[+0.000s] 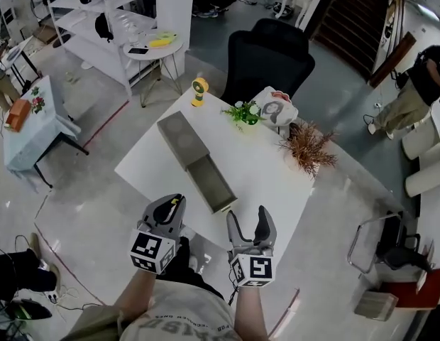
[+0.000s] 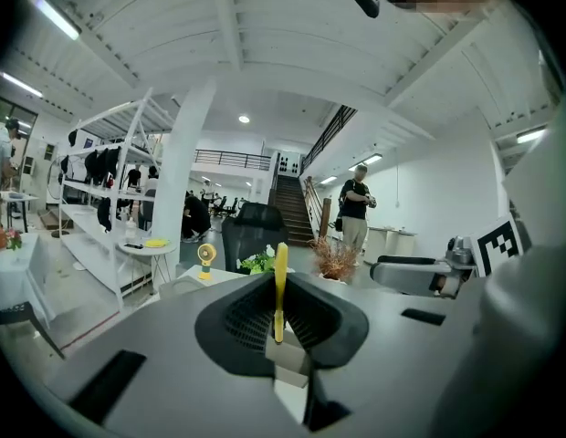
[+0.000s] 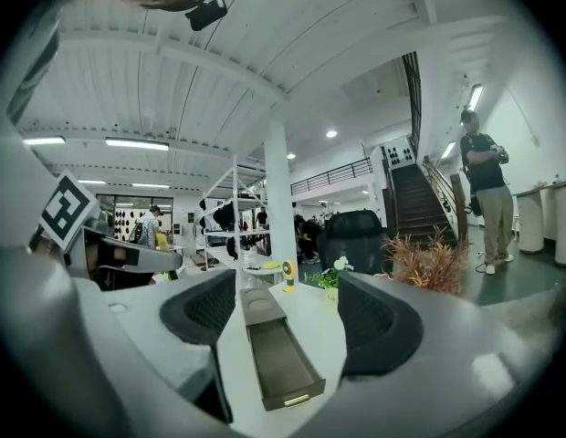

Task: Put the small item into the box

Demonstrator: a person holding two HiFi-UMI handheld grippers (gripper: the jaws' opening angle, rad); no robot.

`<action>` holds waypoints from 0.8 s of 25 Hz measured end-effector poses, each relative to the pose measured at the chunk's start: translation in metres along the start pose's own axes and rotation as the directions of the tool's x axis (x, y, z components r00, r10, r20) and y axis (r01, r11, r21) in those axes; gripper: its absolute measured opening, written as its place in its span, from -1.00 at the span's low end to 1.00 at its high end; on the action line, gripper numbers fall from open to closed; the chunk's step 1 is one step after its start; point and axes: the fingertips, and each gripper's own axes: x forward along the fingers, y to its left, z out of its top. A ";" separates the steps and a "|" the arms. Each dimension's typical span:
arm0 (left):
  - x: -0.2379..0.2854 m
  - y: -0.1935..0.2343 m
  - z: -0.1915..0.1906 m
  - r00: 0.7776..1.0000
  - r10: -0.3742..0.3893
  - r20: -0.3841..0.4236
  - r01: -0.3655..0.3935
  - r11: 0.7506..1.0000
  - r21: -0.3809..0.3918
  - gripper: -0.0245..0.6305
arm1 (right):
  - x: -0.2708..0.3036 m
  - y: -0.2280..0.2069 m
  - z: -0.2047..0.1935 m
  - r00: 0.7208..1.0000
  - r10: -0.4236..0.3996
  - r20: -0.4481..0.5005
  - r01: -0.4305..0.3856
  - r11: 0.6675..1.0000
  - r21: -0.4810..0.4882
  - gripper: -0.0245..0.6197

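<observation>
My left gripper (image 2: 279, 325) is nearest to me, its fingers (image 2: 235, 316) pressed together on the small yellow item (image 2: 280, 272). The item is thin and flat. It stands upright, edge-on, and pokes out past the fingertips. My right gripper (image 1: 250, 219) sits level with it, just to its right. Its fingers (image 3: 379, 322) are spread wide with nothing pinched between them.

Both pairs of fingers hover over the near edge of the white table (image 1: 273, 183). Just ahead of them, and closer to the right fingers than the left, lies the grey box (image 1: 211, 185). Its drawer is slid out toward me, with the open tray at the near end. In the right gripper view the tray shows in the gap between the spread fingers, beyond their tips and not touching them. The box's sleeve (image 1: 179, 138) stretches away beyond the tray, angled to the left.

Farther past the fingers, along the far edge of the table, stand a little yellow fan (image 1: 199, 91), a small green potted plant (image 1: 243, 112) and a printed cushion (image 1: 275, 107). A clump of dried reddish-brown plant (image 1: 309, 148) is off to the right. Behind the table is a black office chair (image 1: 270, 57). To the left of it is a round side table (image 1: 155, 48) in front of white shelving (image 1: 99, 16). A person (image 1: 417, 87) stands well off to the right, near the stairs.
</observation>
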 end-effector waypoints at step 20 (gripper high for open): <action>0.118 0.011 -0.034 0.924 -0.348 -0.158 0.272 0.890 -0.366 -0.83 | 0.096 0.036 -0.066 0.923 0.243 -0.298 -0.280 0.956 -0.091 0.14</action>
